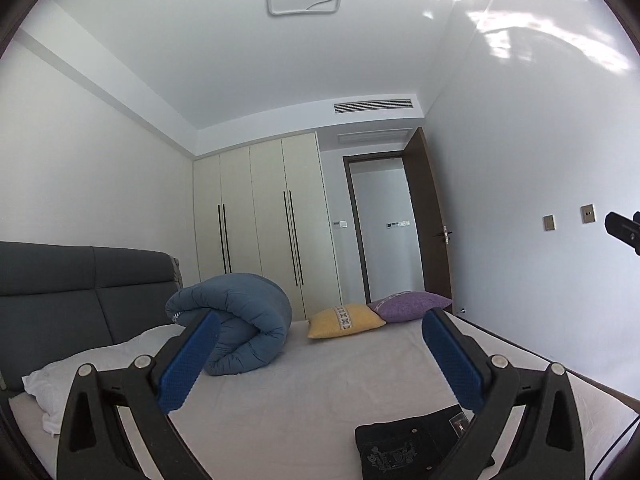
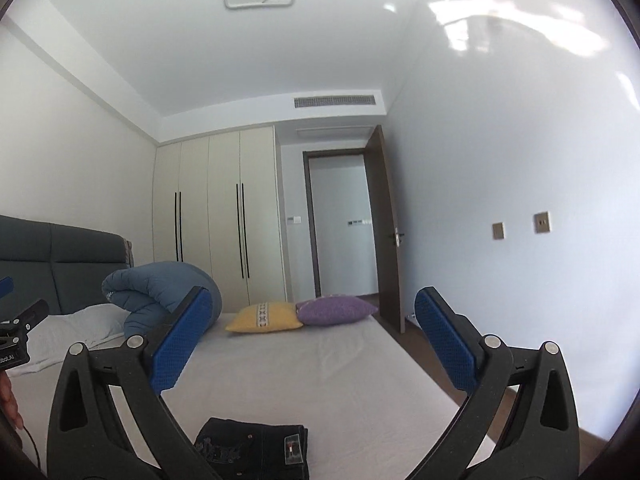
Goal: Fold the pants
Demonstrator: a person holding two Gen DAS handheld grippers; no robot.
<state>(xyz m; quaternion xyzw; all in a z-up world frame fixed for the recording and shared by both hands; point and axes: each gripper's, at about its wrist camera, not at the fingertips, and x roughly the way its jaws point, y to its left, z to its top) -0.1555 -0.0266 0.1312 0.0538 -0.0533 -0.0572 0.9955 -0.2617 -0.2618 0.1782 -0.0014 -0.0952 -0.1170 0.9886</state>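
Observation:
Black pants lie folded into a compact stack on the bed's white sheet, near the front edge. In the right wrist view the pants sit low in the middle. My left gripper is open and empty, raised above the bed, with the pants below and to its right. My right gripper is open and empty, held above the pants. Neither gripper touches the fabric.
A rolled blue duvet, a white pillow, a yellow cushion and a purple cushion lie at the far end. A grey headboard is at left. Wardrobe and open door stand beyond.

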